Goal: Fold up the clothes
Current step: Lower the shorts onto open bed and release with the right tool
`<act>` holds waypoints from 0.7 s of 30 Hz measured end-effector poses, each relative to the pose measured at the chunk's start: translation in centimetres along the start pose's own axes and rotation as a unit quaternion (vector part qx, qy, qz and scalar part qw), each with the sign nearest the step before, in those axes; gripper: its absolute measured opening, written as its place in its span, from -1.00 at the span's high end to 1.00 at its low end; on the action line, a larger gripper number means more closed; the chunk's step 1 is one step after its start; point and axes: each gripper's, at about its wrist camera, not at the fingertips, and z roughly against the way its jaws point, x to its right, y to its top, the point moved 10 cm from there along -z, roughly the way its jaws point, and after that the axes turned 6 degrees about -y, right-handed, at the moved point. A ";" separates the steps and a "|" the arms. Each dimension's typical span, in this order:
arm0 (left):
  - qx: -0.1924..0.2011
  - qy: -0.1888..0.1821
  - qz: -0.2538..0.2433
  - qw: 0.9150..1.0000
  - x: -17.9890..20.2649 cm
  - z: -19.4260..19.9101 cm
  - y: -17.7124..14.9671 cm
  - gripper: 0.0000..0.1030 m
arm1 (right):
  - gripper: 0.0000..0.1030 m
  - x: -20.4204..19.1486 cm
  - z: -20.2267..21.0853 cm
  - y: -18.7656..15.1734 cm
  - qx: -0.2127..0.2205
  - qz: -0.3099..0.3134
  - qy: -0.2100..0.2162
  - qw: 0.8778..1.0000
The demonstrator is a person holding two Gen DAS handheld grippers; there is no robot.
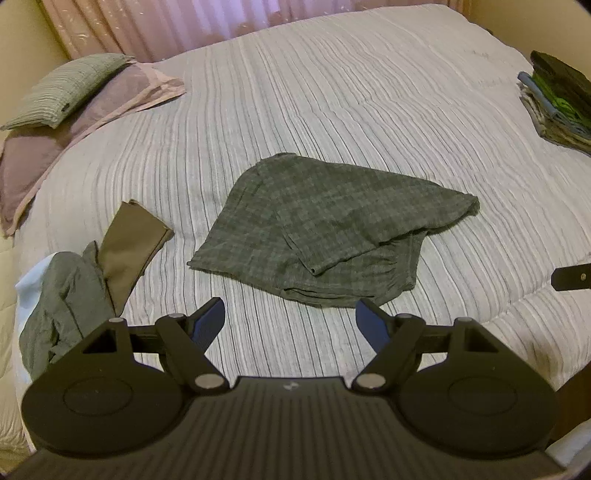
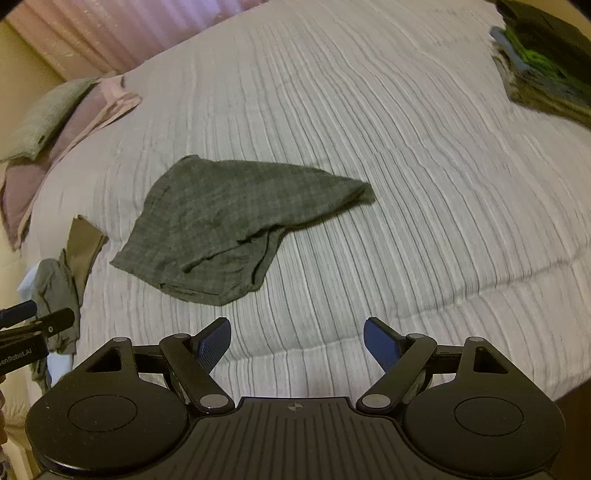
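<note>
A grey checked garment (image 1: 325, 229) lies partly folded on the striped bedspread (image 1: 332, 110), with one flap turned over its near half. My left gripper (image 1: 291, 317) hovers open just in front of its near edge, nothing between the blue pads. In the right wrist view the same garment (image 2: 236, 229) lies ahead and to the left. My right gripper (image 2: 297, 341) is open and empty above the bedspread (image 2: 406, 184), a short way from the garment's near corner. The left gripper's fingers (image 2: 40, 321) show at the left edge of that view.
A heap of unfolded clothes (image 1: 74, 295), olive and grey, sits at the bed's left edge. A stack of folded clothes (image 1: 557, 99) rests at the far right. Pillows (image 1: 66, 96) lie at the far left below pink curtains (image 1: 166, 26). The bed's near edge drops off at lower right.
</note>
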 end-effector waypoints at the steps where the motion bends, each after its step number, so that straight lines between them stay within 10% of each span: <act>1: -0.002 -0.002 -0.002 1.000 -0.2 -0.3 -0.1 -0.46 | -0.59 0.0 -0.2 -0.1 0.000 -0.005 -0.004 1.000; 21: -0.033 -0.010 0.047 0.998 -7.9 -6.5 -2.1 -0.43 | -0.59 -2.0 -6.1 -0.5 -0.021 -0.109 0.029 0.993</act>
